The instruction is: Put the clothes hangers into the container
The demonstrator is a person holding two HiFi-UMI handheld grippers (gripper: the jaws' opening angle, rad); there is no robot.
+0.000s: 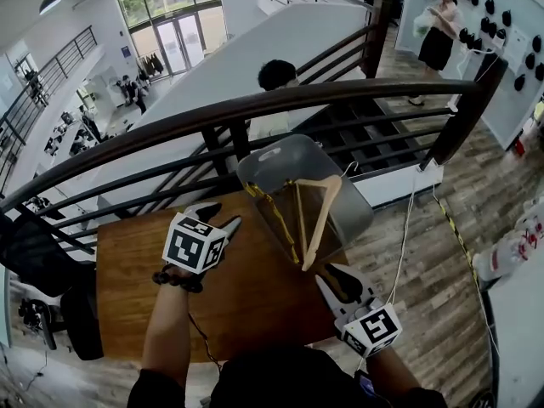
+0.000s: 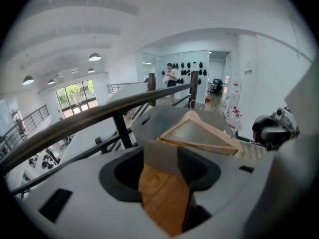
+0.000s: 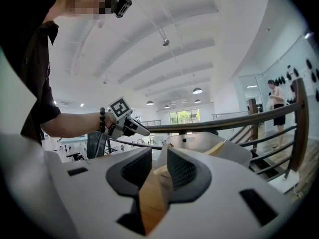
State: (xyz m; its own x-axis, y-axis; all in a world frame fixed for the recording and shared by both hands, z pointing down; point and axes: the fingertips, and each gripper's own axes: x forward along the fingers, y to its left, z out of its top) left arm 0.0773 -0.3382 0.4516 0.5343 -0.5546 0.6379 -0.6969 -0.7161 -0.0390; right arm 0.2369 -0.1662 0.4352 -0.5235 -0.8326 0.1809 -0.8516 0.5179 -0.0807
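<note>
Head view: one wooden hanger (image 1: pixel 323 223) and one gold hanger (image 1: pixel 274 218) are leaning in the grey container (image 1: pixel 350 219), far right on the table (image 1: pixel 246 300). Left gripper view: my left gripper (image 2: pixel 162 176) is gaping, empty. Right gripper view alone: my right gripper (image 3: pixel 158 172) is pinching the wooden hanger's end.

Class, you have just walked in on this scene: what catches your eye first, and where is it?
The grey container at the wooden table's far right edge, with wooden hangers sticking up out of it. The right gripper grips one hanger's near end, and the left gripper hovers open beside the container. Behind runs a dark railing above a lower floor.
</note>
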